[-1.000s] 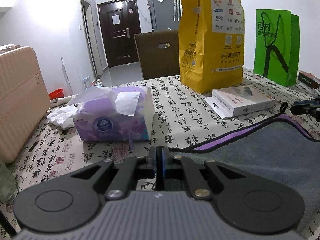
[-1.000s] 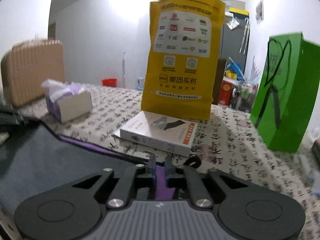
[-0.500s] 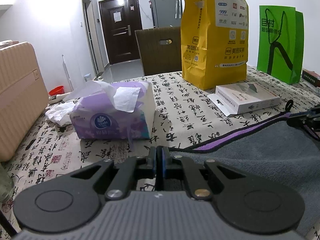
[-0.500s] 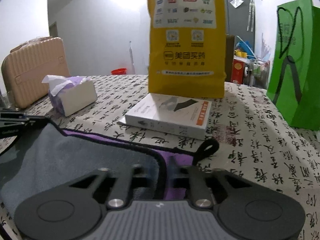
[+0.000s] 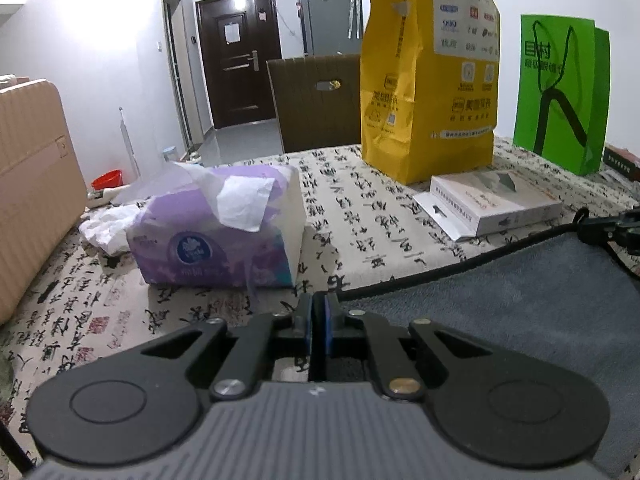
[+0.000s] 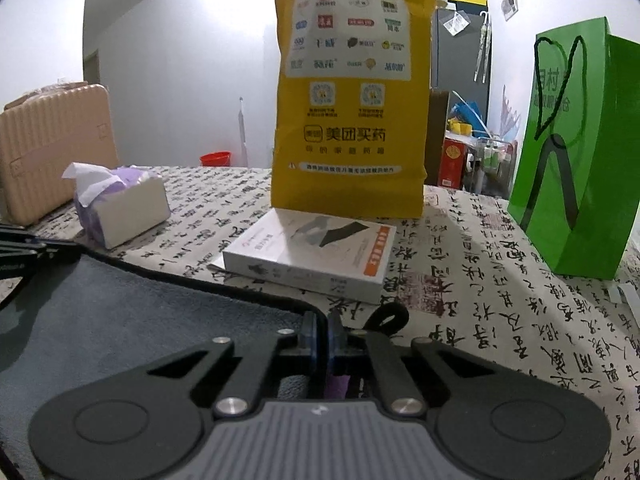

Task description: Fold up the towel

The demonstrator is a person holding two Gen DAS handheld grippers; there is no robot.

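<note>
A grey towel [image 5: 520, 304] with a black edge lies on the calligraphy-print tablecloth [image 5: 360, 220]; it also shows in the right wrist view [image 6: 120, 320]. My left gripper [image 5: 318, 312] is shut on the towel's left far corner. My right gripper [image 6: 322, 330] is shut on the right far corner, next to the towel's black hanging loop [image 6: 390, 318]. A purple underside shows between the right fingers. Each gripper appears at the edge of the other's view.
A purple tissue pack [image 5: 216, 236] stands left of the towel. A white flat box [image 6: 312, 258], a tall yellow paper bag [image 6: 352, 92] and a green bag [image 6: 576, 152] stand beyond it. A beige suitcase [image 5: 28, 184] is at the far left.
Both grippers have lowered the held towel edge toward the table. The purple underside strip along the far edge no longer shows, and the towel lies flatter.
</note>
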